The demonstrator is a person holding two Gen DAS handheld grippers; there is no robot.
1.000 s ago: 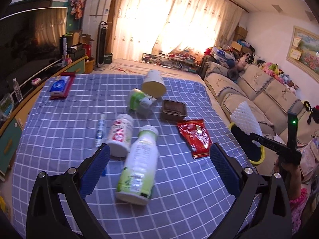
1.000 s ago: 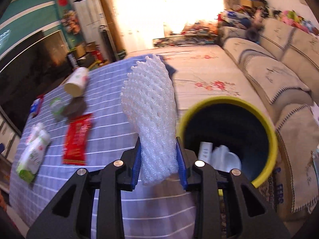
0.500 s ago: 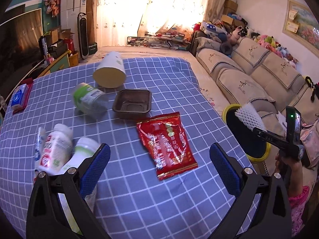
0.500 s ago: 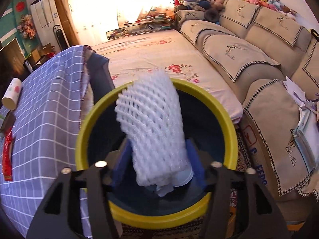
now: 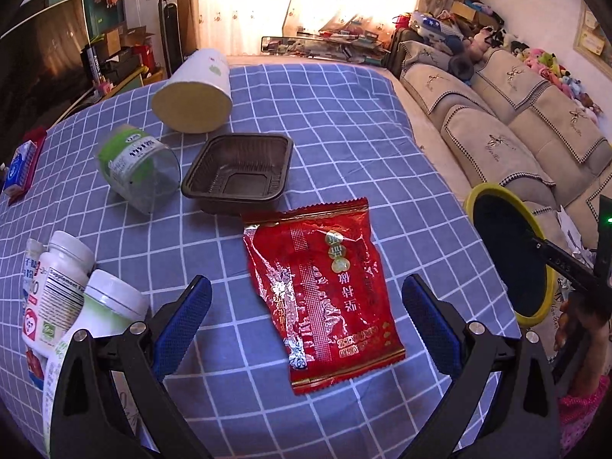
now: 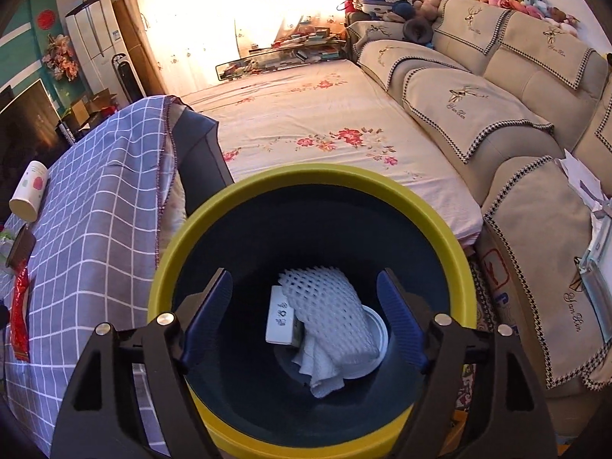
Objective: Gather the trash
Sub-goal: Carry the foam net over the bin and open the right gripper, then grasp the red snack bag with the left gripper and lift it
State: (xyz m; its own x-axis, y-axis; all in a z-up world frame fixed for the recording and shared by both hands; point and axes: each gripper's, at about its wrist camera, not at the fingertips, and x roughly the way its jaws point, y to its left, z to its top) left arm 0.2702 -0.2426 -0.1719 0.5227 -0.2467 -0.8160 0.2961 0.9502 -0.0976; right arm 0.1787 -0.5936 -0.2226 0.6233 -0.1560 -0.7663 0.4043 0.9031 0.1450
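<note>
Only the right view looks into the bin (image 6: 313,179): the right tongs (image 6: 305,315) are opening, nothing between them, and the foam net (image 6: 329,313) lies at the bottom on other trash. The left view shows the left tongs (image 5: 306,321) spread over a red wrapper (image 5: 321,290) on the checked worktop (image 5: 344,122), a tray (image 5: 237,172), jar (image 5: 139,168) and cup (image 5: 193,93) beyond; farther off, a sofa (image 5: 508,114) and bright curtains

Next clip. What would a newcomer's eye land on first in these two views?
The red snack wrapper lying flat on the checked tablecloth, framed by the open left gripper. Then the yellow-rimmed bin beside the table: the white foam net lies at its bottom, under the right gripper, whose jaws are opening with nothing between them.
</note>
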